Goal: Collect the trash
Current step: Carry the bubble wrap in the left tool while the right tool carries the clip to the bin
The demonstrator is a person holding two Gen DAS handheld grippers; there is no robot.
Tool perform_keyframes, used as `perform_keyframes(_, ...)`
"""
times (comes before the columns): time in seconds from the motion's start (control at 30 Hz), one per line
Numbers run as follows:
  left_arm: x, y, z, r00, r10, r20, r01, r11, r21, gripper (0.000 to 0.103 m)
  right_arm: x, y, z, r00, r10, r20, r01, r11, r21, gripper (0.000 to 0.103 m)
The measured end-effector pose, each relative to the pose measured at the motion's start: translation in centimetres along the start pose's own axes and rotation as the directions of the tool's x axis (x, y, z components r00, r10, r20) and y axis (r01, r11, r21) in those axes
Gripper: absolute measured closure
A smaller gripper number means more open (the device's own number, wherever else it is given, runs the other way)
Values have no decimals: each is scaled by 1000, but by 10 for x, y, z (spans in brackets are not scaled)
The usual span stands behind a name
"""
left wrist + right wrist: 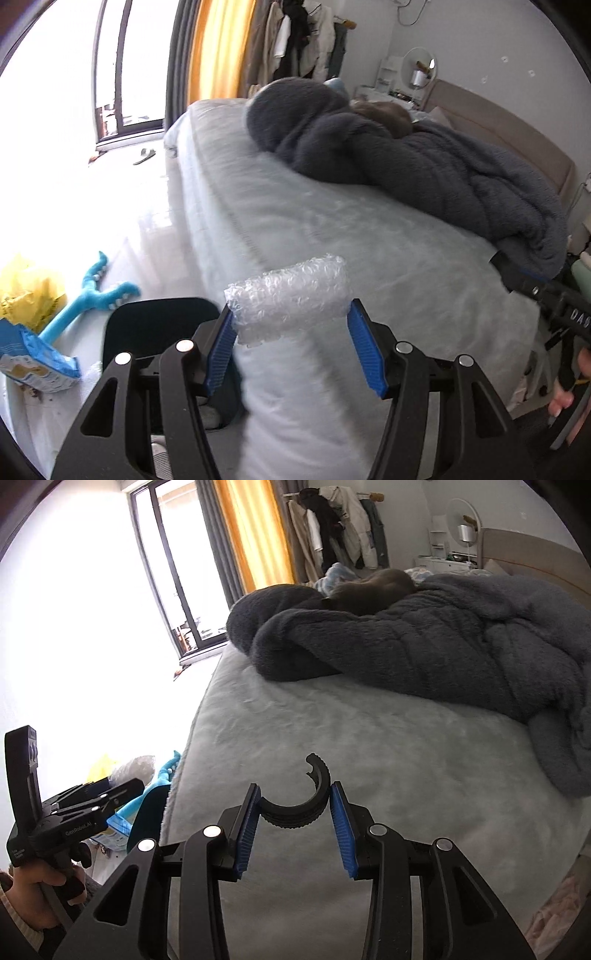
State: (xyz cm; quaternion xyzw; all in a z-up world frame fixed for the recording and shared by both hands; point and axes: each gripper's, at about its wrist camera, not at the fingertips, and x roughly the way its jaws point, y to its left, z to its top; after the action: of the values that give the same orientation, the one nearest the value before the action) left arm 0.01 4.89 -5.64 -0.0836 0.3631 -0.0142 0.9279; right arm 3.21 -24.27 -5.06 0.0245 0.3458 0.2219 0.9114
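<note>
My left gripper (291, 325) is shut on a roll of clear bubble wrap (290, 295), held crosswise between its blue pads above the bed's near corner. My right gripper (293, 814) is shut on a broken black ribbed ring piece (299, 808), a curved arc that sticks up past the right pad. Both hang over the pale grey bed (369, 738). In the right wrist view the left gripper (99, 794) shows at the far left, held by a hand (40, 882). The right gripper's body (554, 306) shows at the right edge of the left wrist view.
A dark grey fluffy blanket (424, 166) is heaped on the bed, a brown animal (373, 587) lying on it. On the floor at the left lie a yellow bag (29, 291), a blue plush toy (96, 291) and a blue-white packet (37, 354). A black chair back (159, 328) stands below the left gripper.
</note>
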Motion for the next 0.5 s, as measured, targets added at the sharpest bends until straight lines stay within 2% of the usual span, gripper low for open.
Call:
perform_keyframes(0.23,-1,45,-7,998,36,-45,-38,998,-56,41,20,42,5,999,35,-26,-36,998,-53,64)
perform_keyframes(0.5,5,78,-15,991,81,-103,-91,991,-100,41,39,97,11,994,90,-62,-98,986,-134,64)
